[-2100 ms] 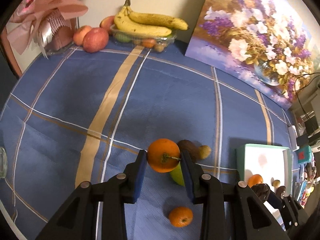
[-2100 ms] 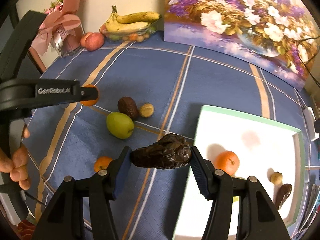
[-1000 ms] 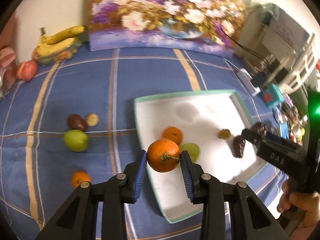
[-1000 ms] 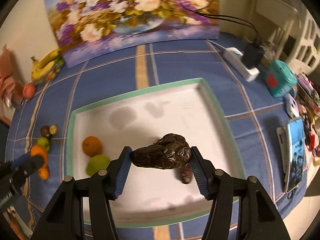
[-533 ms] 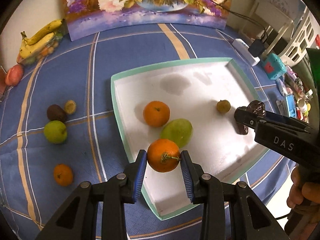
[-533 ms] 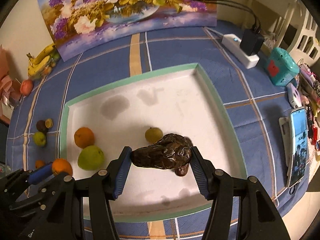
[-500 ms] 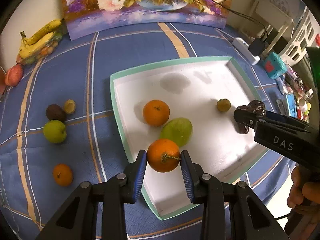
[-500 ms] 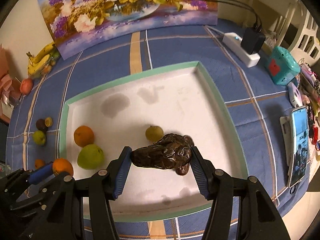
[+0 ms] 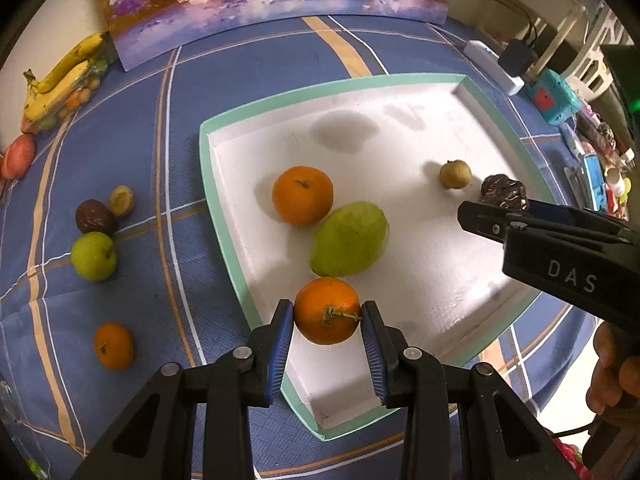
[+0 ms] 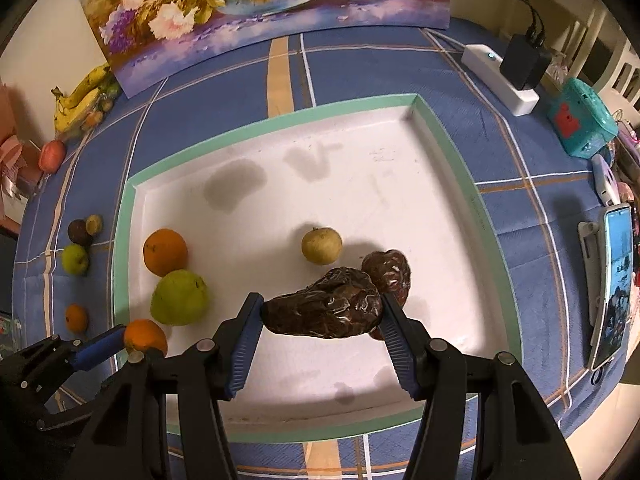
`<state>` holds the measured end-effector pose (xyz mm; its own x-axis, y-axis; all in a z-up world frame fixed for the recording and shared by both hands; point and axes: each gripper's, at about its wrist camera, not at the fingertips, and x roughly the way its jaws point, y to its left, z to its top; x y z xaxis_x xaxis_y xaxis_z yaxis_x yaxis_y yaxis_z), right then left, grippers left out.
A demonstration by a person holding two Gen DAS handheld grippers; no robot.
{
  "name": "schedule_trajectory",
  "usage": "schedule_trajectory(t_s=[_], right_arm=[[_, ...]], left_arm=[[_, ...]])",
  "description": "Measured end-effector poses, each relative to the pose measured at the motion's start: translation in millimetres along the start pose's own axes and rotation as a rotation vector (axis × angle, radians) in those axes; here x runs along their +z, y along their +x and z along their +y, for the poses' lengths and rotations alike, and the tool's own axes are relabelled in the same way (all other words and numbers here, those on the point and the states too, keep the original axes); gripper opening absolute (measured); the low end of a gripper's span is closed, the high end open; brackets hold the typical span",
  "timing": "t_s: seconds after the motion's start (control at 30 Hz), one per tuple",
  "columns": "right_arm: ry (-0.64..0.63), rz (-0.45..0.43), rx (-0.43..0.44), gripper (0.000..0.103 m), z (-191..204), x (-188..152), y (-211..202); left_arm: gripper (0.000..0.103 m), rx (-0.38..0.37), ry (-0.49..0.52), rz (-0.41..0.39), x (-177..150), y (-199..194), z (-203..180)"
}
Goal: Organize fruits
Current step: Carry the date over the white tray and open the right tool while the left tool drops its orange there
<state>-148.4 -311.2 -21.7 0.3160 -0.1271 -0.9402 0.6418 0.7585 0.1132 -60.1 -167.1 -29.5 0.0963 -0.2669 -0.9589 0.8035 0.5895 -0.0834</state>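
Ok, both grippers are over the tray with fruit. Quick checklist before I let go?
1. Left gripper gripping the orange: ok.
2. Right gripper gripping the wrinkled dark fruit: ok.
3. Orange above the tray, not the cloth: ok, just inside the near rim.
4. Bare floor under the orange: ok, green fruit sits close beyond.
5. Bare floor under the dark fruit: not ok, another dark fruit lies partly beneath.
6. Height above the tray floor: cannot tell.

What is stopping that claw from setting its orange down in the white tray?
Nothing visible. The left claw holds the orange over bare white floor just inside the tray; the green fruit lies just beyond, not underneath.
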Motion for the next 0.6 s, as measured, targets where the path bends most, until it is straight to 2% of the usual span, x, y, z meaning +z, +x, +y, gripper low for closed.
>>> schedule_trajectory(t_s=[0.27, 0.6], right_arm=[[0.005, 0.013, -0.02, 0.06, -2, 0, 7], [0.001, 0.013, -0.034, 0.06, 2, -1, 9]], left_arm=[[0.037, 0.021, 0.028, 0.034, -3, 12, -7], [0.037, 0.027, 0.041, 0.036, -3, 13, -8]])
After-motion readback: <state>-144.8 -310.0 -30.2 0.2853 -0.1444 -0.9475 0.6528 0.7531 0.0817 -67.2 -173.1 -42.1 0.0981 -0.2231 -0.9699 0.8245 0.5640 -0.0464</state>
